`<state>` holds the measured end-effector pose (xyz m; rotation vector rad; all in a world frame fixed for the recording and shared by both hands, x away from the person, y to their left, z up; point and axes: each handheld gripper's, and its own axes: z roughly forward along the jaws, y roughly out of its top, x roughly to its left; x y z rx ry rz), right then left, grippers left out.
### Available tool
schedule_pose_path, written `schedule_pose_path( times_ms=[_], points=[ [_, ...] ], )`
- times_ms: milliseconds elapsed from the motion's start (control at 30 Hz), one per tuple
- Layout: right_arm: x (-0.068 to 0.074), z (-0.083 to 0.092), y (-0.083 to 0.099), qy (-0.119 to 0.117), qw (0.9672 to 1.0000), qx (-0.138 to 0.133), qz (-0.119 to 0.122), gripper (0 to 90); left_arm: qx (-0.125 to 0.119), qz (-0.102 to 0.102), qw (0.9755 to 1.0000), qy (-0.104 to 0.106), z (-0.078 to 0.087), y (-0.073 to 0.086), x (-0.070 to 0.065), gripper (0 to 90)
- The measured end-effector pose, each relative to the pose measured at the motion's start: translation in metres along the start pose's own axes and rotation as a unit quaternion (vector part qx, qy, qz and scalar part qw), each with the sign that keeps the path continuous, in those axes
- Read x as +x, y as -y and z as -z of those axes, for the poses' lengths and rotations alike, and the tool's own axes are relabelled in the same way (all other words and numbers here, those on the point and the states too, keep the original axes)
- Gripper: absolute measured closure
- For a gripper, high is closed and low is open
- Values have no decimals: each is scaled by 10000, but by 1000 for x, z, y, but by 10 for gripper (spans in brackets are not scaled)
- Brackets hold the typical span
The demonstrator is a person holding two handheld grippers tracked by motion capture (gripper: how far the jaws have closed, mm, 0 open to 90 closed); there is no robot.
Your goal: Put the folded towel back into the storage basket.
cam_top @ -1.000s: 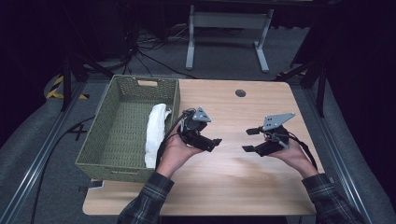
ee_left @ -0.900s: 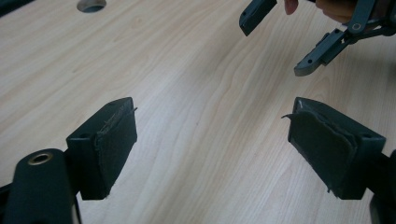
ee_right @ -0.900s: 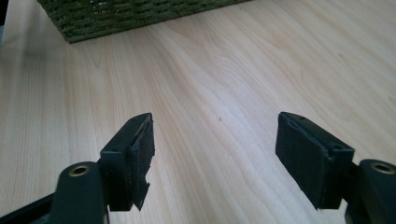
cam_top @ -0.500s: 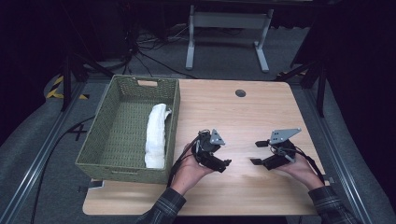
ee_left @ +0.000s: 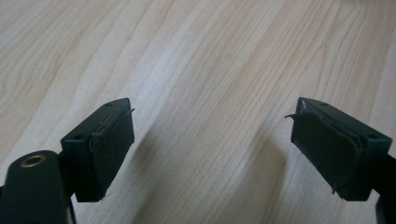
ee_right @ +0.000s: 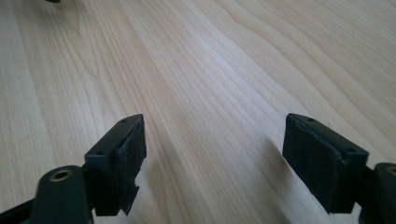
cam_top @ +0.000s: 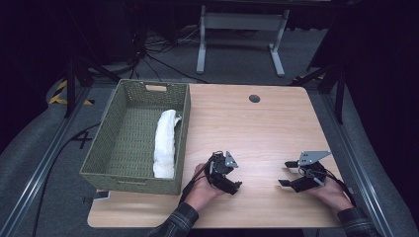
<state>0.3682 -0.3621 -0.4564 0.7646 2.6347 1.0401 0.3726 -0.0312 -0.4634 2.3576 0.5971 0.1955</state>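
Jaws wide and empty on left gripper and right gripper, towel end hidden behind basket wall

Wicker basket on wooden table

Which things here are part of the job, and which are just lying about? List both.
Part of the job:
- left tongs, open, nothing between them
- right tongs, open, nothing between them
- white rolled cloth, lying in the basket
- woven basket

Lying about:
- wooden table
- dark round spot near its far edge
- metal stand on the floor behind
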Motion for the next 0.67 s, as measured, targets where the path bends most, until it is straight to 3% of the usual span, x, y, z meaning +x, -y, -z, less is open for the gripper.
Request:
schedule_pose_path(
  times_ms=[200, 667],
  points=[
    [2, 3, 13, 159, 9998, -90, 21, 167, -69, -89, 9999, -31, -6, 5, -2, 91],
    [1, 4, 17, 179, 9997, -171, 39, 142, -214, -239, 9995, 63, -7, 9, -2, 42]
  ],
)
